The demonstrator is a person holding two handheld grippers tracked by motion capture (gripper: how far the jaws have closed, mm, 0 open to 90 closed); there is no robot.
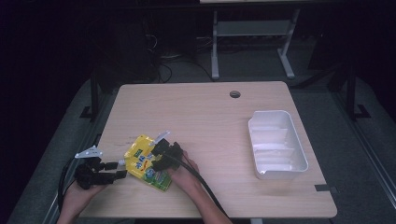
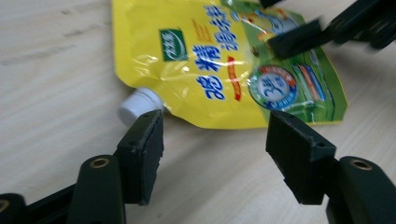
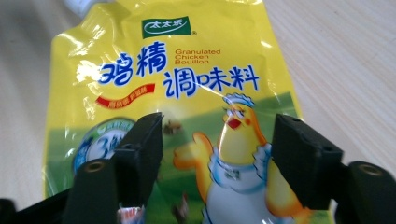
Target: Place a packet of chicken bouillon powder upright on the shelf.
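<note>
Pale wood surface [image 1: 210, 116], yellow bouillon pouch [image 1: 146, 163] flat at near left: left gripper [image 1: 119, 170] fingers wide beside white cap [image 2: 136, 106], right gripper [image 1: 159, 156] fingers wide over it; slick film may slide or crumple if pinched

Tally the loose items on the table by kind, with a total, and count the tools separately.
Yellow spouted pouch of chicken bouillon: 1
White plastic tray: 1
Total loose items on the wooden table: 2
Handheld tools: 2, the left tool open beside the pouch's white cap, the right tool open over the pouch.
</note>
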